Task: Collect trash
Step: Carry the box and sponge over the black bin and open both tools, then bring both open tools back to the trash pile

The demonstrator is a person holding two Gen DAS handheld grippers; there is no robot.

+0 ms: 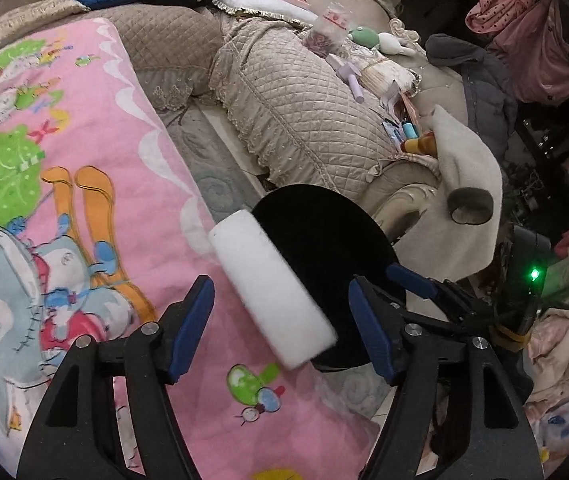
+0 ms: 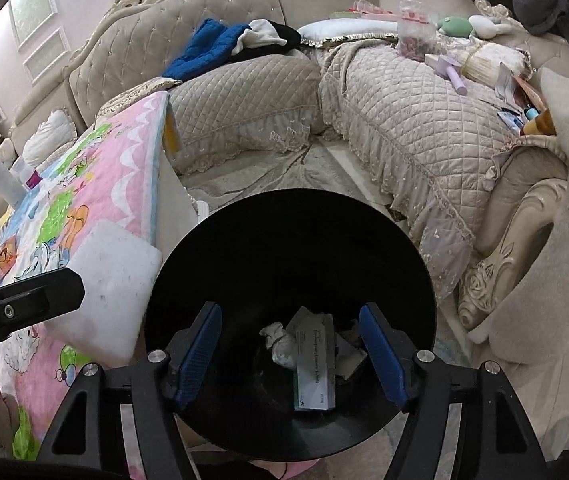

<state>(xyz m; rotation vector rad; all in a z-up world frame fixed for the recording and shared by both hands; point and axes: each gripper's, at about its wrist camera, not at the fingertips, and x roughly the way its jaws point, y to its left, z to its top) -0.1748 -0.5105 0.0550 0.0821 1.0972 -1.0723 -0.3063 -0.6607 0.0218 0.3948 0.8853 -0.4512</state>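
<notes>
White foam makes up the one block [image 1: 272, 288] in play: a thick slab with rounded corners, blurred in the left wrist view, lying tilted at the rim of the single black round bin [image 1: 324, 240], half over the pink cartoon blanket [image 1: 124, 152] and half over the bin's mouth. From the right wrist view the same block [image 2: 112, 300] sits at the bin's nine o'clock edge, touching the rim.

Two grippers are in sight. The left gripper [image 1: 280, 328] has its blue-padded jaws standing apart, with the block between and just ahead of them; neither pad presses on it. The right gripper [image 2: 290, 352] hangs over the bin's mouth, its jaws likewise apart and holding nothing.

One bin [image 2: 292, 248], and inside it, seen from the right wrist: one long white carton with printed text [image 2: 315, 364] leaning up toward twelve o'clock, one crumpled white wad [image 2: 278, 342] at the carton's nine o'clock side, and some pale scraps [image 2: 350, 354] at its three o'clock side, too jumbled to count.

Beyond the bin, from eleven to two o'clock, runs a beige quilted sofa [image 2: 404, 120]. On it lie one blue quilted cloth [image 2: 208, 48], one clear bag of reddish bits [image 2: 414, 40], one lilac-handled tool [image 2: 450, 72], one pale straw brush [image 2: 492, 62] and one green and white soft toy [image 2: 468, 26]. A cream fleece garment [image 2: 556, 248] drapes over the sofa's carved arm at three o'clock.
</notes>
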